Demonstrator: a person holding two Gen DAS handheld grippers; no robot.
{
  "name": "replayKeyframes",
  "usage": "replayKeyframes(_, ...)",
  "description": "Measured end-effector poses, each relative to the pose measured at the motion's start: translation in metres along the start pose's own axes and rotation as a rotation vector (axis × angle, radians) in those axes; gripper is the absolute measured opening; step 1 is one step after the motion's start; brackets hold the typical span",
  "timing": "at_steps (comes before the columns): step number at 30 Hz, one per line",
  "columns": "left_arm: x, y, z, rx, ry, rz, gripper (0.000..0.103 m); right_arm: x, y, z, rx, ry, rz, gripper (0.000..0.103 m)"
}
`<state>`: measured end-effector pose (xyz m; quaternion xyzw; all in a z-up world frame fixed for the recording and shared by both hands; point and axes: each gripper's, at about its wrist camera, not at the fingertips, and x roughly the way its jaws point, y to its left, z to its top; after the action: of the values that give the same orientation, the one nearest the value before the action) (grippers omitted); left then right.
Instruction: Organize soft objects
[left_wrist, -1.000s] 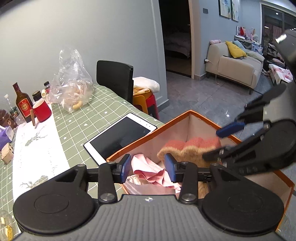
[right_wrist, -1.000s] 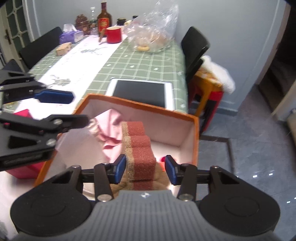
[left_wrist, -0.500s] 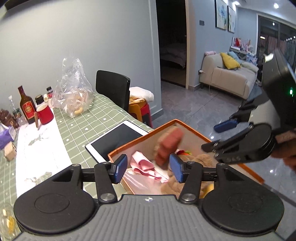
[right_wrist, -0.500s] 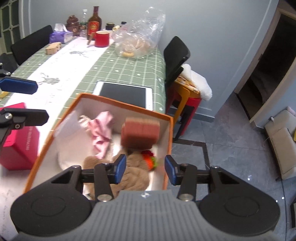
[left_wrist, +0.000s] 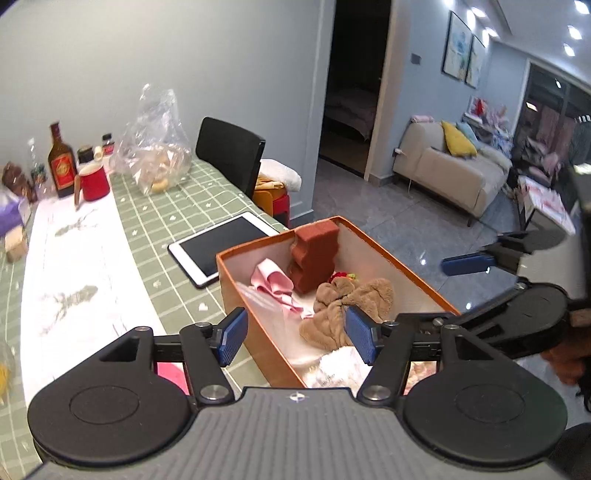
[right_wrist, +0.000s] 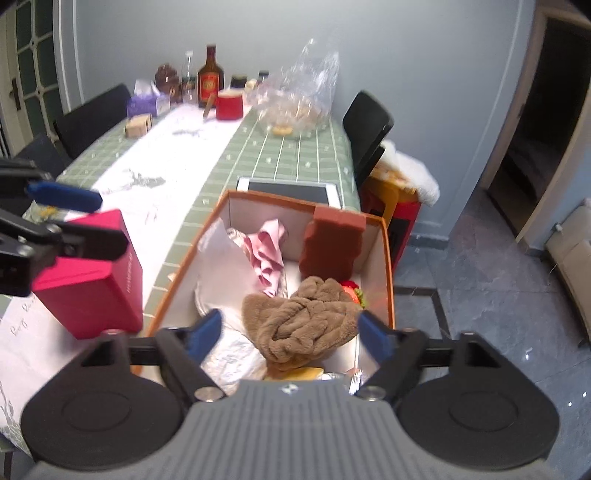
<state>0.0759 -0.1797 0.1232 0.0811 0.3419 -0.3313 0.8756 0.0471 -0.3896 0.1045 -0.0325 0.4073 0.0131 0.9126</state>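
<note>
Left gripper (left_wrist: 297, 338) hangs with jaws spread wide and empty over the near end of the orange box (left_wrist: 255, 334). Just ahead of it lie crinkly clear plastic (right_wrist: 218, 266), a limp pink cloth (left_wrist: 273, 282) and a stiff rust-red sponge (right_wrist: 332, 242), wavy-edged, propped upright against the far corner. Right gripper (right_wrist: 290, 334) gapes empty too, directly above the plush brown towel (right_wrist: 304, 319), knotted and fuzzy. Looks nearly done: the soft items sit boxed. Left of that gripper, a hard pink box (right_wrist: 92, 275) stays out.
</note>
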Motion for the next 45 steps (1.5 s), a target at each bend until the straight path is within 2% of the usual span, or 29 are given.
replayKeyframes(2,-0.004,0.002,-0.006,-0.034,0.0,-0.006,0.08,-0.011,0.005,-0.004,0.017,-0.027,0.011,0.094)
replayKeyframes(5,-0.009,0.001,-0.013,-0.035,0.005,0.03,0.08,-0.024,0.01,-0.01,0.062,-0.051,0.028,0.097)
replayKeyframes(8,-0.02,-0.002,-0.017,-0.049,-0.006,0.072,0.089,-0.034,0.016,-0.015,0.102,-0.072,0.003,0.098)
replayKeyframes(10,-0.027,-0.001,-0.019,-0.077,-0.016,0.079,0.091,-0.039,0.018,-0.017,0.141,-0.086,-0.026,0.1)
replayKeyframes(14,-0.033,-0.004,-0.023,-0.082,-0.037,0.068,0.094,-0.05,0.023,-0.028,0.214,-0.132,-0.121,0.1)
replayKeyframes(18,-0.022,-0.014,-0.029,-0.042,-0.014,0.116,0.094,-0.045,0.027,-0.035,0.28,-0.089,-0.279,0.1)
replayKeyframes(20,-0.013,-0.017,-0.034,-0.028,-0.016,0.12,0.094,-0.042,0.028,-0.037,0.289,-0.057,-0.314,0.1)
replayKeyframes(23,0.0,-0.016,-0.045,-0.047,-0.024,0.095,0.094,-0.046,0.024,-0.049,0.326,-0.073,-0.32,0.1)
replayKeyframes(26,0.008,-0.019,-0.053,-0.035,0.005,0.07,0.094,-0.047,0.022,-0.057,0.358,-0.075,-0.312,0.1)
replayKeyframes(30,0.008,-0.022,-0.058,-0.04,0.023,0.083,0.094,-0.042,0.02,-0.059,0.409,-0.058,-0.284,0.1)
replayKeyframes(38,0.008,-0.017,-0.063,-0.083,0.053,0.068,0.094,-0.037,0.027,-0.058,0.406,-0.053,-0.277,0.1)
replayKeyframes(45,0.006,-0.029,-0.066,-0.027,0.047,0.078,0.094,-0.034,0.025,-0.06,0.412,-0.036,-0.276,0.1)
